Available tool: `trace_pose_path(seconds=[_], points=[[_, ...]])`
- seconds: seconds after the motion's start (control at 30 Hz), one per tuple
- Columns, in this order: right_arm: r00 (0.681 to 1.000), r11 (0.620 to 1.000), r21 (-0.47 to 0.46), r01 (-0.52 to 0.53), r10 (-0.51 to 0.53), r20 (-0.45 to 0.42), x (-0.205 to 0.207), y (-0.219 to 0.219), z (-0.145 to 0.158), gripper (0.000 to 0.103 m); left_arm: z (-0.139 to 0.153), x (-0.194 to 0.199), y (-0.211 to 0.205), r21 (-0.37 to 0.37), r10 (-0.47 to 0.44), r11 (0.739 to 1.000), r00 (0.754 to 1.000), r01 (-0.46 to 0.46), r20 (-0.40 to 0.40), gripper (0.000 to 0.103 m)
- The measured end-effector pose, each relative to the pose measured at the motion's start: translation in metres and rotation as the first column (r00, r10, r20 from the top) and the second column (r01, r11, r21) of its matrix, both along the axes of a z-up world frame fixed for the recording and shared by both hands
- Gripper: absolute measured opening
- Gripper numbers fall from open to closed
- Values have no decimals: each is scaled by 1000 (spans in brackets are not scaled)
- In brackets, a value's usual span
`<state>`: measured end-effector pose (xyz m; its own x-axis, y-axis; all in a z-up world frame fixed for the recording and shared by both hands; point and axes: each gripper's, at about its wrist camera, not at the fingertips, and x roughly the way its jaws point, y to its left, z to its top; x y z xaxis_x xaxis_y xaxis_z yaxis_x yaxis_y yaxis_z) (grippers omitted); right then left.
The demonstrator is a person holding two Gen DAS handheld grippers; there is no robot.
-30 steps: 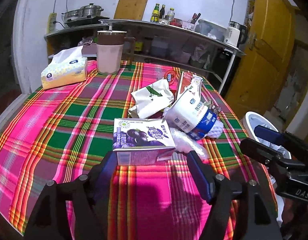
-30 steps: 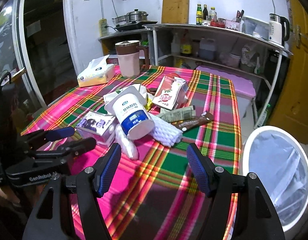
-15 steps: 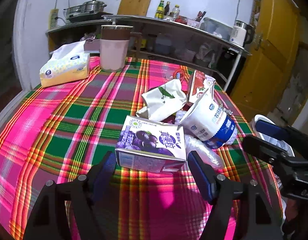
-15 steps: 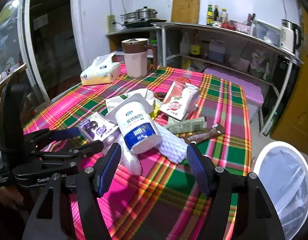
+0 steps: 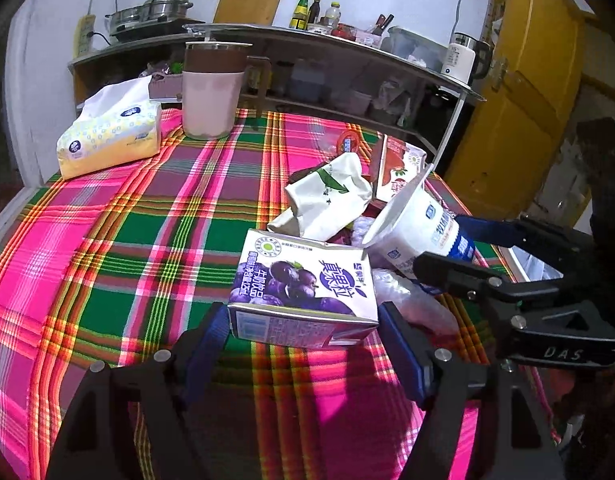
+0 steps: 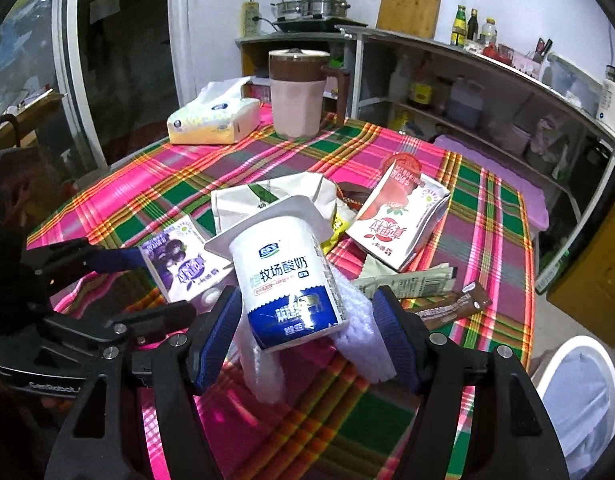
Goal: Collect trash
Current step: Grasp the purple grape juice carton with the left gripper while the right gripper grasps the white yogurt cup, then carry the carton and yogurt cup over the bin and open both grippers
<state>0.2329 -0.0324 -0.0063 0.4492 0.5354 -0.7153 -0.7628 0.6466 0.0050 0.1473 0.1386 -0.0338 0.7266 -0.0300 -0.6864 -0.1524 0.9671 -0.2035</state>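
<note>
Collection barely begun: left tool (image 5: pixel 303 332), jaws apart, straddles the purple carton (image 5: pixel 305 288); right tool (image 6: pixel 307 332), jaws apart, straddles the yogurt cup (image 6: pixel 287 276). All litter remains on the tabletop (image 5: pixel 127 240); the lined bin (image 6: pixel 579 396) at near right appears empty.

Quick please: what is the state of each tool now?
Left tool: open, fingers around purple blueberry milk carton.
Right tool: open, around white-and-blue yogurt cup.

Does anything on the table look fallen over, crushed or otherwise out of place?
Yes. The white yogurt cup lies tipped on its side atop white foam netting, and the white paper bag behind it is crumpled. The pink jug and tissue pack sit tidily.
</note>
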Motion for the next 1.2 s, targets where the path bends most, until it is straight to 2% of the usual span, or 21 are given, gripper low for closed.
trace_pose_path(seconds=[0.03,0.1,0.3,0.7,1.2], points=[[1000,1000,-2,2,-2,-13,2,1,-1,68,0,1,1,-4,-1,1000,1000,1,-1,75],[999,1000,0,4,-4,-47,5,2,-4,58,0,4,4,-12,-1,1000,1000,1,-2,75],[998,1000,8,9,-9,-58,4,2,-4,58,-3,6,9,-55,4,998,1000,-4,0,76],[997,997,63,40,-35,-73,-4,-18,5,57,4,-6,-3,8,31,999,999,-32,24,75],[992,983,149,104,-92,-88,-22,-59,16,56,29,-31,-26,18,22,1000,997,-23,71,75]])
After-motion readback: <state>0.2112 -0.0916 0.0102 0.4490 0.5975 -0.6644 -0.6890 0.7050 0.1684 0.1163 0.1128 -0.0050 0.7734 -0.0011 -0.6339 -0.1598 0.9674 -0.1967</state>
